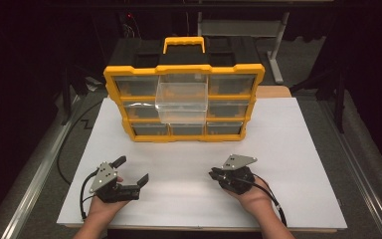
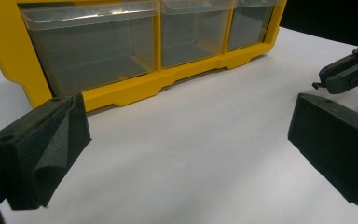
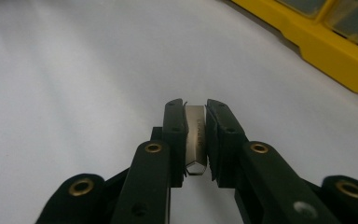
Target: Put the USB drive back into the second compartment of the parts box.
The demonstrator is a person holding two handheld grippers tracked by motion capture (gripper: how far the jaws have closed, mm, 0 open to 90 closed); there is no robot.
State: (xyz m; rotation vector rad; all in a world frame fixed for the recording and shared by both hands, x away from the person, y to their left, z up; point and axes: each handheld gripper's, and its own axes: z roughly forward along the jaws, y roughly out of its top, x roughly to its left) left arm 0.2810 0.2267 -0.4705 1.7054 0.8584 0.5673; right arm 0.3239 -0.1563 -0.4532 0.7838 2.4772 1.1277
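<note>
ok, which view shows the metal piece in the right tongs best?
Right gripper view: the small silver metal piece sits clamped between the right tongs. In the high view the right tongs are too small to make it out.

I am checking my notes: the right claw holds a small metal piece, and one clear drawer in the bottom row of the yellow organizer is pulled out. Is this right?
Not fully. In the high view the pulled-out clear drawer of the yellow organizer is in the top row, middle column, not the bottom row. The right claw does hold a small metal piece.

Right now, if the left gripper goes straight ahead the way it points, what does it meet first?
Probably the bottom row of clear plastic drawers in the yellow organiser box; the white table sheet before it looks free.
</note>
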